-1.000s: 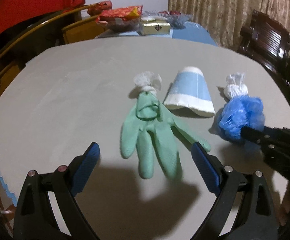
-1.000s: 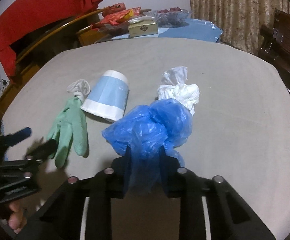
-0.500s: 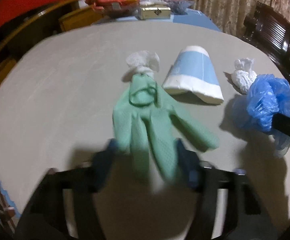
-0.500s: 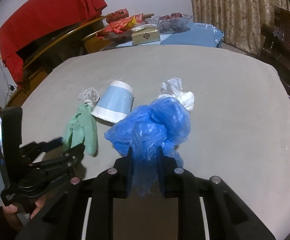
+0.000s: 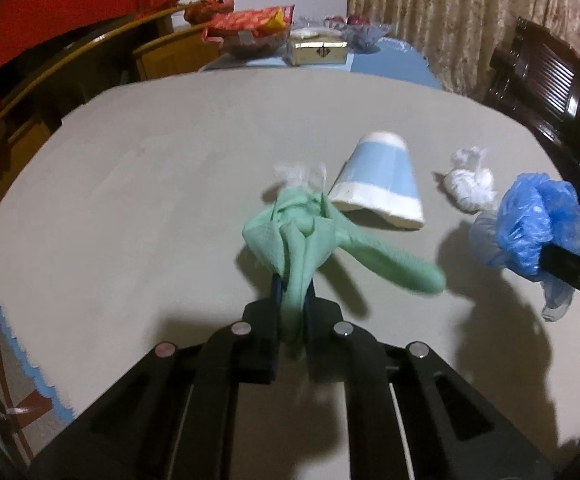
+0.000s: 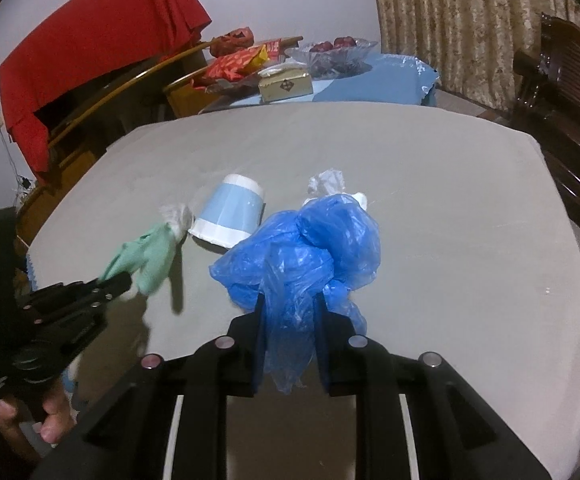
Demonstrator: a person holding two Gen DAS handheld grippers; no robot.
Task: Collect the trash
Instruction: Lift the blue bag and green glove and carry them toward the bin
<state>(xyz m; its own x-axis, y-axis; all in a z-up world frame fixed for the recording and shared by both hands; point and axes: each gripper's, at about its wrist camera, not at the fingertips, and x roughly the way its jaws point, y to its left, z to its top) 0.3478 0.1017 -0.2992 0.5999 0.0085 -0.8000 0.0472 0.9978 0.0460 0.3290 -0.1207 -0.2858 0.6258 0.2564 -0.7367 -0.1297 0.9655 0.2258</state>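
My left gripper (image 5: 292, 284) is shut on the fingers of a green rubber glove (image 5: 302, 236), which hangs bunched and lifted just above the grey table (image 5: 129, 200); one glove finger sticks out to the right. A small white tissue wad (image 5: 300, 172) clings at the glove's cuff. My right gripper (image 6: 290, 304) is shut on a crumpled blue plastic bag (image 6: 310, 248), held off the table. A blue-and-white paper cup (image 6: 229, 212) lies on its side between the two. A knotted white wad (image 5: 470, 184) lies by the bag.
Behind the grey table stands a blue-clothed table (image 6: 370, 84) with snack packets, a gold box (image 6: 285, 84) and a glass bowl. Dark wooden chairs (image 6: 570, 80) line the right edge. A red cloth (image 6: 89, 60) drapes over wooden furniture at the left. A hand (image 6: 49, 420) holds the left gripper.
The left gripper's jaws have closed on the green glove's fingers and lifted it, bunching it. The right gripper has risen a little, still holding the blue bag.
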